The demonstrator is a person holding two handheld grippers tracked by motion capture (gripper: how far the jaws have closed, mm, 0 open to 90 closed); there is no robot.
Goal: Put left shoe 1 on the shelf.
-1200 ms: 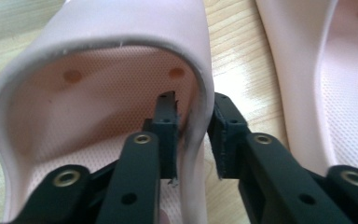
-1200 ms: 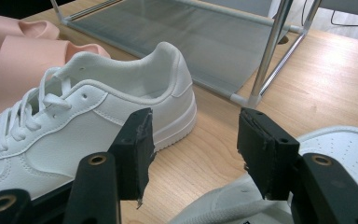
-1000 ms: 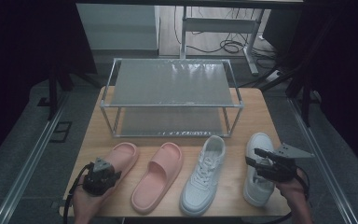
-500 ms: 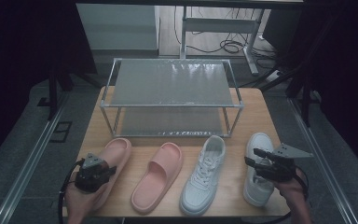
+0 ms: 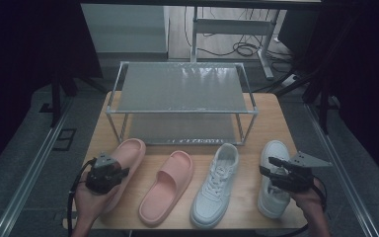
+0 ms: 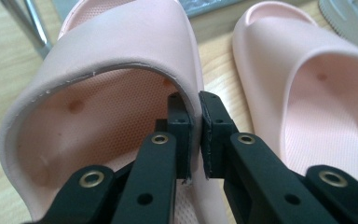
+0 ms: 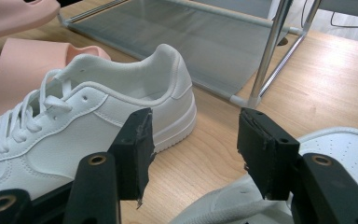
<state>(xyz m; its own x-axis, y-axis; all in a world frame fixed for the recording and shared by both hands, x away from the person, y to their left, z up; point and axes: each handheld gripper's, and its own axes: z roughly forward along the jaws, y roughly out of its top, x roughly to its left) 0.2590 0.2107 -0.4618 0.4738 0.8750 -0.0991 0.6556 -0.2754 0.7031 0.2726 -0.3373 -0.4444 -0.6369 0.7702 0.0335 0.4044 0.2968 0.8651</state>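
The left gripper (image 6: pixel 193 135) is closed on the strap edge of the left pink slipper (image 6: pixel 102 93): in the left gripper view one black pad is seen inside the strap's opening and the other outside it, with the thin pink rim pinched between them and almost no gap left. In the high view this gripper (image 5: pixel 109 174) is found at about 8 o'clock on the wooden table (image 5: pixel 271 123), over the heel half of the same slipper (image 5: pixel 128 153), whose toe points toward 1 o'clock. The second pink slipper (image 5: pixel 168 187) is laid just beside it, toward 3 o'clock.

The right gripper (image 7: pixel 193 149) is held wide open, and nothing is pressed by its pads; bare wood is seen between them. The right white sneaker (image 5: pixel 272 182) lies directly beneath it, its collar showing at 5 o'clock in the right gripper view (image 7: pixel 242 205). The left white sneaker (image 7: pixel 88 121) is seen at 10 o'clock of the jaws, apart from them. The shoe rack (image 5: pixel 182 89) stands beyond all four shoes, at 12 o'clock.
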